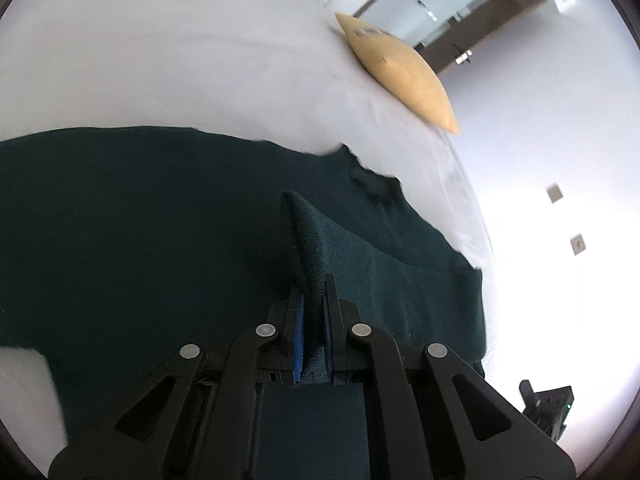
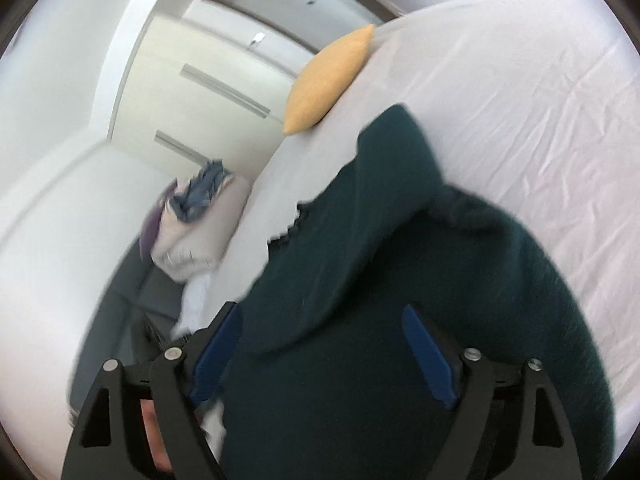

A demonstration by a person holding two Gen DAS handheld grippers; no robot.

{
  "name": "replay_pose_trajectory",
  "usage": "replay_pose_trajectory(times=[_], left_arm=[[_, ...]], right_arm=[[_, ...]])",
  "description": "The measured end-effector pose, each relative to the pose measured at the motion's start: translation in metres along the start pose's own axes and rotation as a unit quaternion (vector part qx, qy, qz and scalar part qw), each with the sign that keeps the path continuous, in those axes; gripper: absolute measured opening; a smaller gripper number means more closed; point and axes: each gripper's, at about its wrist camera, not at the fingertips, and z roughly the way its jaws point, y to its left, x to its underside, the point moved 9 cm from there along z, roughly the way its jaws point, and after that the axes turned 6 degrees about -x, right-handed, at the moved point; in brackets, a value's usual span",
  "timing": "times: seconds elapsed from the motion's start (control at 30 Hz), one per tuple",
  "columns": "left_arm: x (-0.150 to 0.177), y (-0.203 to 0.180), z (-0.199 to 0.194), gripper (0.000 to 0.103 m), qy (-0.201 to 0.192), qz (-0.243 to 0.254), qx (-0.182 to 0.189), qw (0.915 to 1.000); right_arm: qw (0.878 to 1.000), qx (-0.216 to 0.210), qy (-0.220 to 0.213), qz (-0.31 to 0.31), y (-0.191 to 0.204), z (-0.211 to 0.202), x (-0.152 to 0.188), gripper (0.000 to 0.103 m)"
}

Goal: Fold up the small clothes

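The sweater [image 1: 160, 220], dark green knit, lies spread on the bed [image 1: 160, 60], reaching to the bed's near edge and toward its side edge, where the fabric drapes over. A yellow cushion [image 1: 400, 68] sits at the bed's far edge, well apart from the knit.

The left gripper [image 1: 314, 304] has its jaws pinched on a ribbed hem or cuff of the sweater, the fold standing up between the blue pads [image 1: 298, 340]. The right gripper [image 2: 324, 340] hovers over the sweater with its jaws spread wide; the knit lies between and under the pads [image 2: 428, 356], but nothing is clamped. That view is blurred, so whether the pads touch the cloth cannot be told.

The step in hand looks like taking a second hold so an edge can be carried over. To do it well, the right jaws should close on a single edge matching the left's hold, not on a bunched layer; then both grippers should lift together and lay the fold level, keeping the hem taut so the thick knit doesn't sag or drag off the side edge.

Beyond the bed, a pale bin or bag [image 2: 192, 248] holds blue cloth [image 2: 200, 196]; what else is inside cannot be told
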Motion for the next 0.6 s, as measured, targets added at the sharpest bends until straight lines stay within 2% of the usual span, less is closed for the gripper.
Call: replay_pose_trajectory(times=[0.13,0.27,0.47,0.6], left_arm=[[-0.001,0.019,0.01,0.006,0.01,-0.009,-0.006,0.9999],[-0.013,0.026,0.013,0.006,0.001,-0.007,-0.008,0.9999],[-0.008,0.029,0.035,0.006,0.025,0.012,-0.014,0.9995],[-0.013,0.02,0.053,0.006,0.026,0.02,-0.012,0.9994]], right_arm=[[0.997,-0.002,-0.029,0.07,-0.013,-0.001,-0.032,0.085],[0.991,-0.035,-0.047,0.122,-0.016,-0.004,-0.046,0.085],[0.991,-0.028,-0.038,0.128,-0.014,0.009,-0.051,0.085],[0.993,-0.041,-0.016,0.109,-0.002,0.026,-0.051,0.085]])
